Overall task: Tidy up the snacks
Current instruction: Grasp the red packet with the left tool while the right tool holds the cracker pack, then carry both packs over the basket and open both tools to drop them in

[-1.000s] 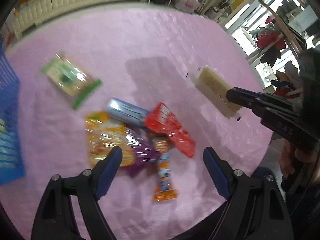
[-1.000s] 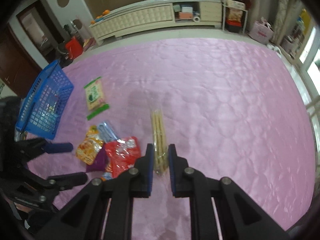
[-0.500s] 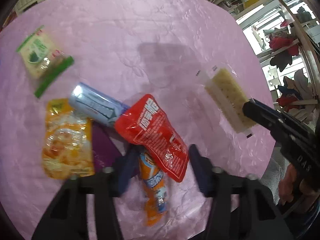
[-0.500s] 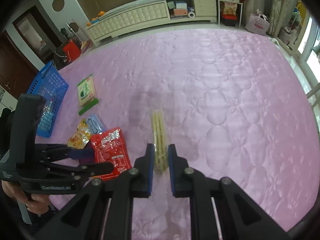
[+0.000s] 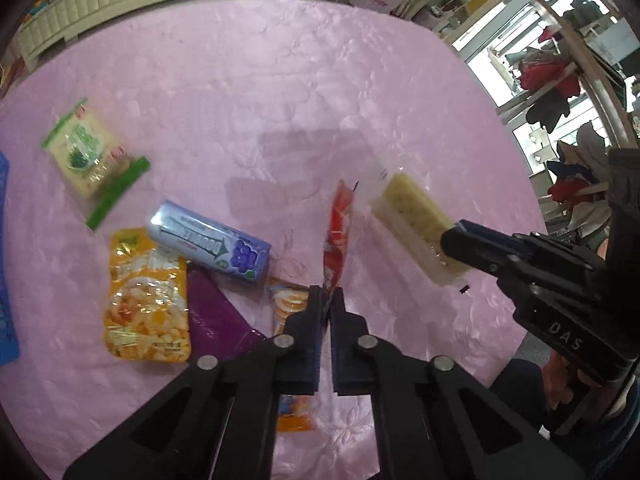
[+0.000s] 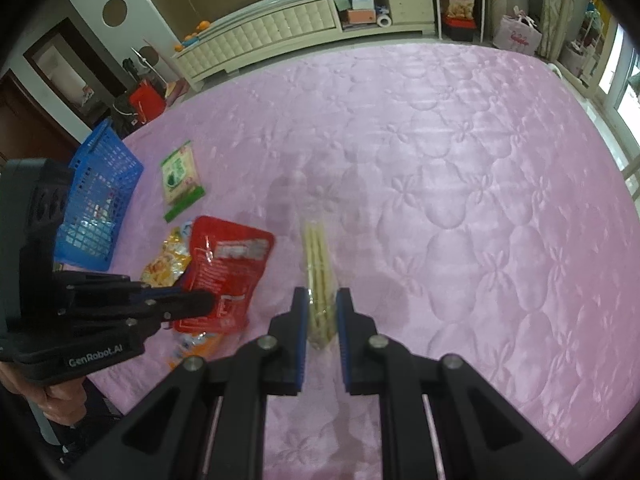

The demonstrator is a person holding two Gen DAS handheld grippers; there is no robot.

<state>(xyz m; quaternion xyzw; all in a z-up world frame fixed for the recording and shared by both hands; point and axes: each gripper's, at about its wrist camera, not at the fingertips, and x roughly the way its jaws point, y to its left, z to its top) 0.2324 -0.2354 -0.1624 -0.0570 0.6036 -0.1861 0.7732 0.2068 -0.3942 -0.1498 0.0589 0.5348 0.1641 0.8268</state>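
Starting at the left, the blue basket (image 6: pixel 100 196) sits at the bed's (image 6: pixel 440 160) edge, its plastic lattice well apart from both claws. Next, the left claw (image 5: pixel 329 300) is clamped on the glossy red packet (image 5: pixel 338 232), lifted edge-on, so it's the nearer one to the basket. Rightward, the right claw (image 6: pixel 320 312) pinches a long clear cracker pack (image 6: pixel 318 264), its long axis pointing straight ahead over the quilted pink cover.
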